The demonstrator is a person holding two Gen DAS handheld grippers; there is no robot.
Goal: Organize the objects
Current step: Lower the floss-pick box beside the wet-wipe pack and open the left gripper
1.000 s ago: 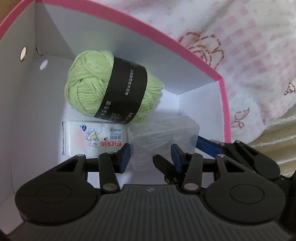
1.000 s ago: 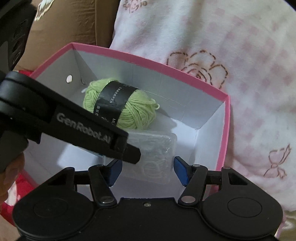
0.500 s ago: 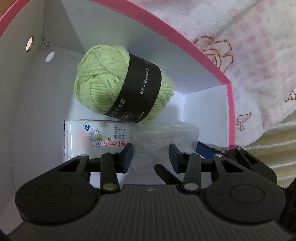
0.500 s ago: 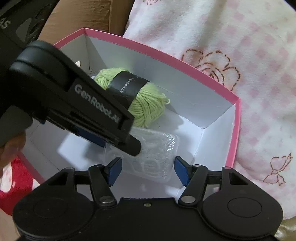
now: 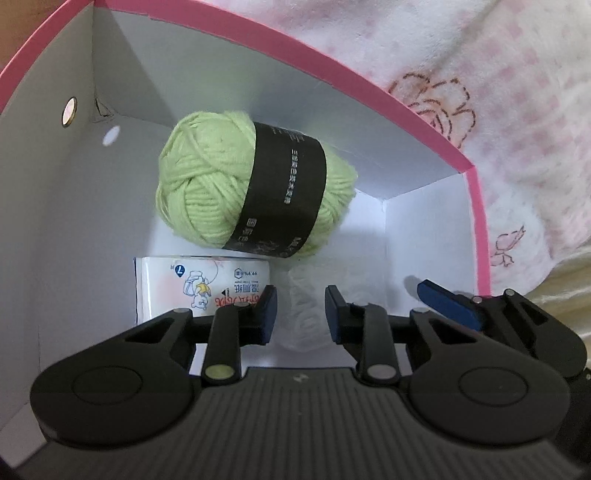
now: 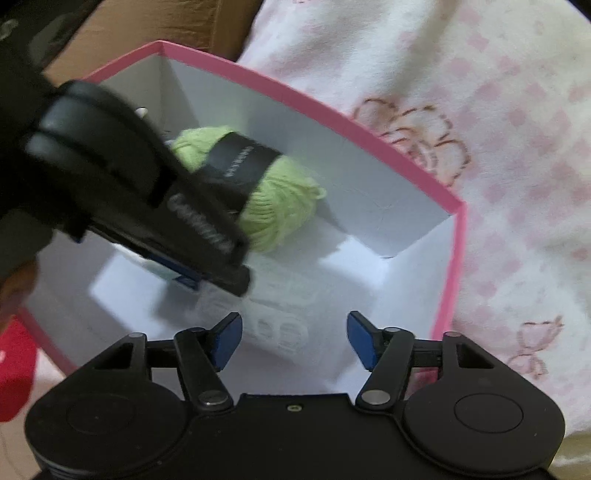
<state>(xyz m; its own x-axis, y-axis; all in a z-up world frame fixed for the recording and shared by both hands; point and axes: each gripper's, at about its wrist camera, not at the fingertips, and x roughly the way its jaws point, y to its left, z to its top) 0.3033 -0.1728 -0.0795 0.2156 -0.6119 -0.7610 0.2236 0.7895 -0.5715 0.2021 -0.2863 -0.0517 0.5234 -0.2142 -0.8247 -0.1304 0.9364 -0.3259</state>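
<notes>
1. Your left hand-held gripper point(image 5: 300, 309) points down into the pink-rimmed box point(image 5: 295, 48). Its jaws have just been closing and now stand narrow, with the clear plastic bag point(image 5: 308, 295) showing in the gap between the blue pads. The pads do not visibly press on it.
2. From the left wrist view, the green yarn ball point(image 5: 207, 188) with its black paper band lies on the box floor at 12 o'clock from those jaws, against the far wall.
3. The tissue pack point(image 5: 199, 284) lies flat at about 10 o'clock from the jaws, just beside the yarn ball and touching or nearly touching the bag's left edge.
4. Your right hand-held gripper point(image 6: 293, 338) stands half open above the near side of the box, nothing between its pads. In the left wrist view one of its blue pads shows at 3 o'clock, inside the box near the right wall.
5. In the right wrist view the bag lies on the floor at 12 o'clock from the right jaws; this frame is blurred, so its contents look like pale rings but you cannot be sure.
6. The box sits on a pink-and-white checked blanket point(image 6: 498, 110) with flower embroidery, a brown cardboard box point(image 6: 147, 26) behind it at 11 o'clock.
</notes>
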